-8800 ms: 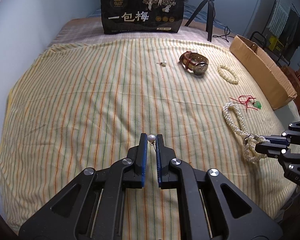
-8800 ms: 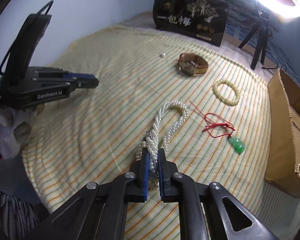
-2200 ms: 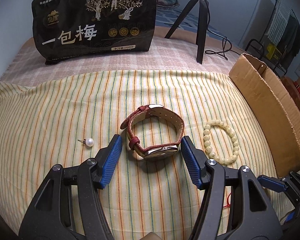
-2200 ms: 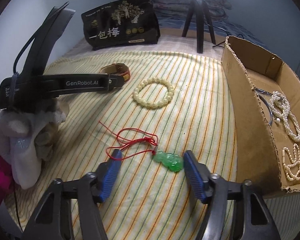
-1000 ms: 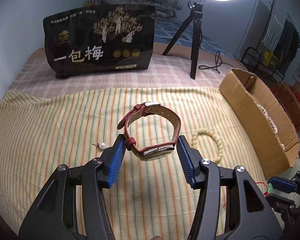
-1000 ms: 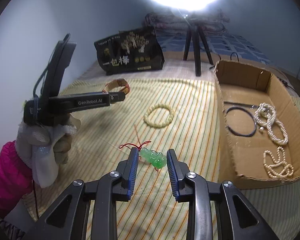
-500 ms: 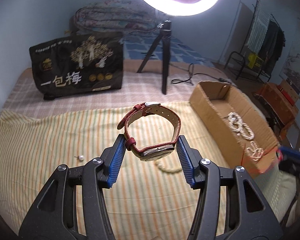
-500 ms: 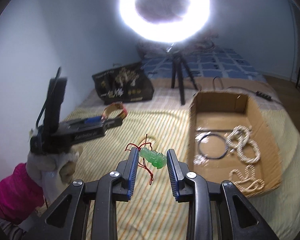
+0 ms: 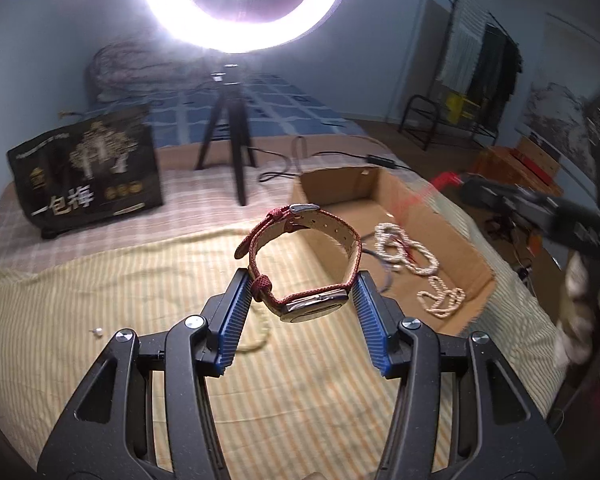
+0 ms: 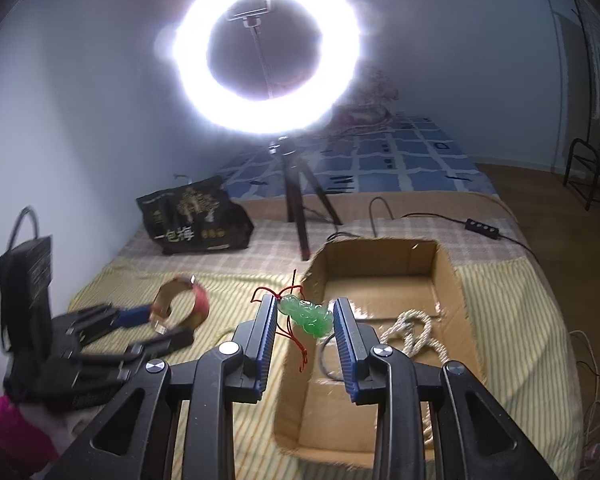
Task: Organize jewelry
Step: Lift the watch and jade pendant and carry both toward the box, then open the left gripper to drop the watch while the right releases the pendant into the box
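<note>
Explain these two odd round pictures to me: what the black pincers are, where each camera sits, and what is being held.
No robot here: a person holds a two-finger clamp in each hand, with a wide-angle camera on each looking along its fingers. In the left one, the left gripper is shut on a red-strapped watch. In the right one, the right gripper is shut on a green pendant with a red cord, over a cardboard box that holds pearl strands. All this is above a striped cloth on a bed, where a small pearl earring lies; a ring light shines behind.

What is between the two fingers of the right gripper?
A green pendant on red cord, clamped between the right gripper's fingers; the right wrist view shows it.
</note>
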The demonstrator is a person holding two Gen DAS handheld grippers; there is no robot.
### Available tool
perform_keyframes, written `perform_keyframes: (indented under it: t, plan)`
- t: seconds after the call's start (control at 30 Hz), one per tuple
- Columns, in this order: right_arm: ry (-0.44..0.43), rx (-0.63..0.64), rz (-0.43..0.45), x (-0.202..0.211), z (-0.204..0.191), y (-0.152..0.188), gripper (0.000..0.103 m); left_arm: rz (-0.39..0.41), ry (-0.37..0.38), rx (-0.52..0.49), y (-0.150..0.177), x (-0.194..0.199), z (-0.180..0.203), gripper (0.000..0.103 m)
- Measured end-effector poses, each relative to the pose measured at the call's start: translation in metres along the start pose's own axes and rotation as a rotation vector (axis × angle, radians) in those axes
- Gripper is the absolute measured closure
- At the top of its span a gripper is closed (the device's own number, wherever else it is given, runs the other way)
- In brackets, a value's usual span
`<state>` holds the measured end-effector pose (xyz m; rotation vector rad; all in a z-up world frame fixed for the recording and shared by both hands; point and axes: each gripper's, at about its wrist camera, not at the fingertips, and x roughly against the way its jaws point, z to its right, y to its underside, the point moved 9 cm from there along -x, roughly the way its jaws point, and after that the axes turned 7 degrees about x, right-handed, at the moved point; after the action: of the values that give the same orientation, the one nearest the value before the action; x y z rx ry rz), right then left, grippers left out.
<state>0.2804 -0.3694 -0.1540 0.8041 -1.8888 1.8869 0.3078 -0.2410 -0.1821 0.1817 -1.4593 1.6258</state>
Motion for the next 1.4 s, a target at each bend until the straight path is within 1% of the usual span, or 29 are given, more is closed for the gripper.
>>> perform_keyframes:
  t: [0.23, 0.4, 0.57, 0.83, 1.13, 1.3, 1.33, 1.37, 1.4]
  plan:
    - [0.043, 0.032, -0.01, -0.017, 0.018, -0.016, 0.074, -0.029, 0.048, -0.056, 0.008, -0.01, 0.04, 0.05]
    - [0.049, -0.001, -0.036, -0.036, 0.037, -0.019, 0.074, -0.046, 0.066, -0.082, 0.013, -0.02, 0.063, 0.05]
    - [0.065, -0.02, -0.064, -0.055, 0.055, -0.02, 0.074, -0.077, 0.089, -0.08, 0.02, -0.032, 0.078, 0.05]
    - [0.076, -0.026, -0.104, -0.078, 0.07, -0.02, 0.074, -0.125, 0.108, -0.075, 0.033, -0.047, 0.091, 0.05]
    - [0.072, -0.039, -0.141, -0.097, 0.081, -0.016, 0.074, -0.143, 0.109, -0.084, 0.037, -0.057, 0.095, 0.05]
    - [0.072, -0.057, -0.145, -0.1, 0.083, -0.013, 0.072, -0.151, 0.119, -0.086, 0.039, -0.059, 0.096, 0.049]
    - [0.077, -0.057, -0.145, -0.101, 0.084, -0.013, 0.071, -0.15, 0.121, -0.088, 0.04, -0.058, 0.096, 0.049]
    - [0.079, -0.058, -0.145, -0.101, 0.085, -0.013, 0.068, -0.15, 0.122, -0.093, 0.04, -0.058, 0.096, 0.049]
    - [0.083, -0.06, -0.145, -0.101, 0.086, -0.013, 0.054, -0.148, 0.122, -0.096, 0.04, -0.059, 0.097, 0.049]
